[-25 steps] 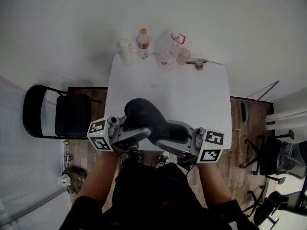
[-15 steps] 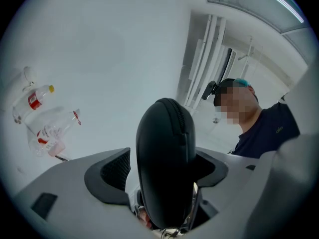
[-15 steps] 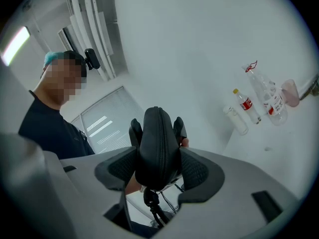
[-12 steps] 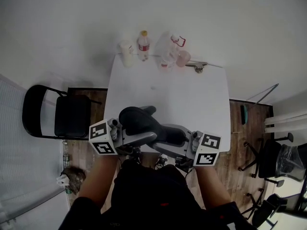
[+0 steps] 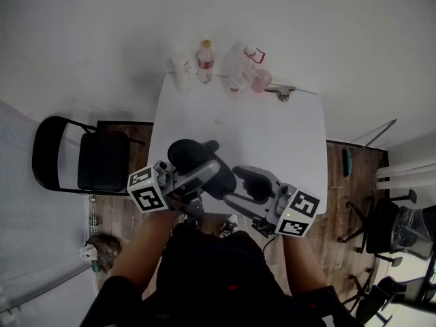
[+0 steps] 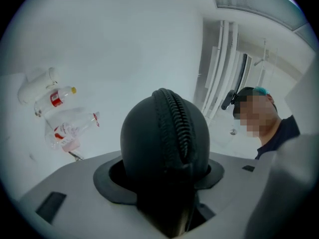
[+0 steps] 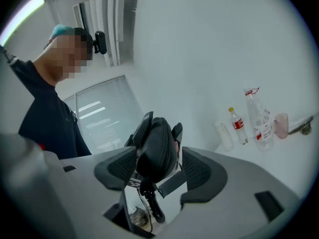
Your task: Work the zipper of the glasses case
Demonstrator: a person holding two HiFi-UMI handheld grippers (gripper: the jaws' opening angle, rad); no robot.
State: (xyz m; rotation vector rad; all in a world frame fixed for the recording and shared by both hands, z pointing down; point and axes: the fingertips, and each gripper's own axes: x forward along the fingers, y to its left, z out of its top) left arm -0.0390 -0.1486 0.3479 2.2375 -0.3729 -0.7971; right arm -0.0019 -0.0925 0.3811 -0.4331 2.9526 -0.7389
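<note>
The black glasses case [image 5: 194, 161] is held in the air over the near edge of the white table [image 5: 272, 135]. My left gripper [image 5: 204, 174] is shut on it. Its jaws have just been closing, and the case fills the gap between them. In the left gripper view the case [image 6: 149, 138] stands end-on, with its zipper [image 6: 177, 123] running up the middle. My right gripper [image 5: 249, 185] is to the right of the case and open. In the right gripper view the case [image 7: 157, 148] shows between the pads [image 7: 202, 169] with a gap on the right. The zipper pull [image 7: 151, 203] hangs below the case.
At the table's far edge stand a red-labelled bottle [image 5: 203, 60], a white cup [image 5: 180, 73], a clear bottle [image 5: 240, 70] and a pink cup [image 5: 260, 80]. A black folding chair [image 5: 95, 162] is left of the table. More chairs stand on the wooden floor at right.
The left gripper has carried the case leftward, so its right end no longer lies between the right gripper's jaws. The right gripper has rolled a little.
</note>
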